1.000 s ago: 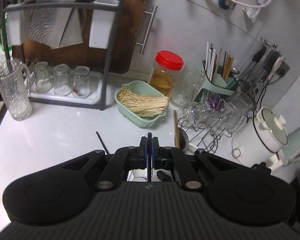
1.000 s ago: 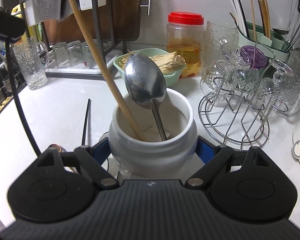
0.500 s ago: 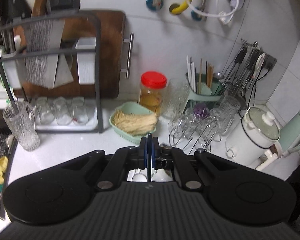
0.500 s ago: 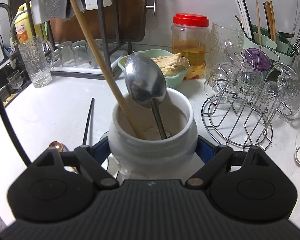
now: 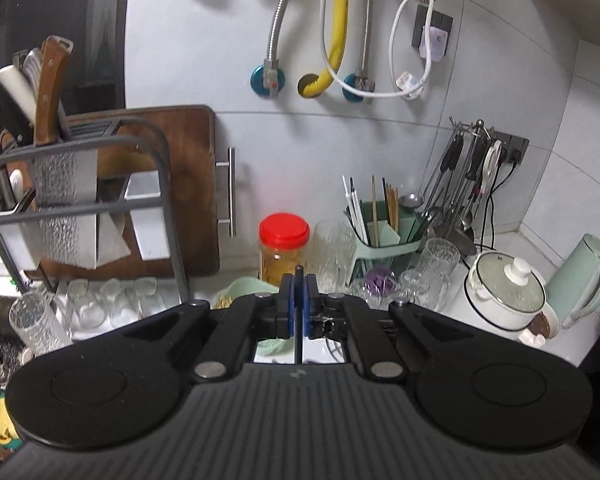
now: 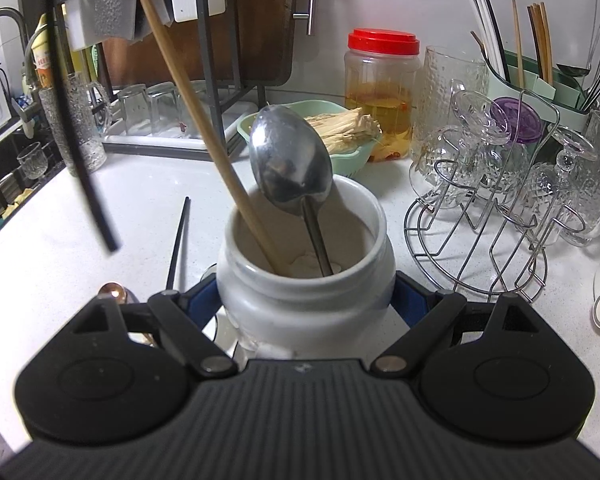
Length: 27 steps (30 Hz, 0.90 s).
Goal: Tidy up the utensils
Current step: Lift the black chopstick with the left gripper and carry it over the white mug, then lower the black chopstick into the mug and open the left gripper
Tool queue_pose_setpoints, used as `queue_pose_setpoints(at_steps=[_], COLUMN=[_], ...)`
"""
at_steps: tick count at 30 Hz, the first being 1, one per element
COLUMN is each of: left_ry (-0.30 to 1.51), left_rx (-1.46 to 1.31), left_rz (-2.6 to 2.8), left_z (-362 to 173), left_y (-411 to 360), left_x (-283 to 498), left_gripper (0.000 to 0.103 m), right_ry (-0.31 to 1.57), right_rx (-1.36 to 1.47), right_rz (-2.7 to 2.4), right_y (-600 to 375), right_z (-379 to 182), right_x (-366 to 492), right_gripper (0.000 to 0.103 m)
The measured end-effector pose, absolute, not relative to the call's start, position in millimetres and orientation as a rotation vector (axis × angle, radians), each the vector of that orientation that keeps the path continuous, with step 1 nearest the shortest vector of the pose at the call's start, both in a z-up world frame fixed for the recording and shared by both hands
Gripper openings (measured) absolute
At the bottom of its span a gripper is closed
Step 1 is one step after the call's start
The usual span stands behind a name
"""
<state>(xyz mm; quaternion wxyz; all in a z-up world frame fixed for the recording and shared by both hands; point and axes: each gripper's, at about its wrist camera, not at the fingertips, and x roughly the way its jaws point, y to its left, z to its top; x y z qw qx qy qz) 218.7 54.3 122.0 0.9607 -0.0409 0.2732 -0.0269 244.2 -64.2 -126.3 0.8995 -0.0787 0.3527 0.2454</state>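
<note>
My right gripper (image 6: 306, 300) is shut on a white ceramic jar (image 6: 304, 304) standing on the counter. A wooden chopstick (image 6: 196, 120) and a metal spoon (image 6: 290, 160) lean in the jar. My left gripper (image 5: 299, 280) is held high above the counter and shut on a thin black chopstick (image 5: 299, 320). In the right wrist view that chopstick (image 6: 88, 168) hangs at the left with its lower end free in the air. A second black chopstick (image 6: 179, 240) and a copper-coloured spoon (image 6: 114, 292) lie on the counter left of the jar.
A green utensil caddy (image 5: 384, 240) with chopsticks stands at the back right, behind a wire glass rack (image 6: 492, 208). Near the jar are a red-lidded jar (image 6: 380, 92) and a green basket (image 6: 340, 136). A dish rack (image 5: 80, 208) stands left, a white pot (image 5: 504, 292) right.
My left gripper has risen with the black chopstick, whose lower end now hangs clear of the counter. The right gripper and jar have stayed put.
</note>
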Motion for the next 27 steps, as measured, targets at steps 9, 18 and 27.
queue_pose_setpoints(at_steps=[9, 18, 27], left_ry=[0.553, 0.536, 0.533], left_rx=[0.001, 0.008, 0.062], left_rz=[-0.134, -0.157, -0.176], left_z=[106.4, 107.1, 82.3], left_y=[14.8, 2.7, -15.5], left_x=[240.3, 261.8, 271.7], left_gripper=[0.005, 0.005, 0.005], right_ry=[0.735, 0.732, 0.718], right_rx=[-0.169, -0.168, -0.160], right_rz=[0.520, 0.530, 0.531], right_y=[-64.0, -64.9, -65.4], right_z=[-126.0, -125.8, -126.9], right_x=[245.5, 244.8, 243.6], right_gripper=[0.091, 0.091, 0.091])
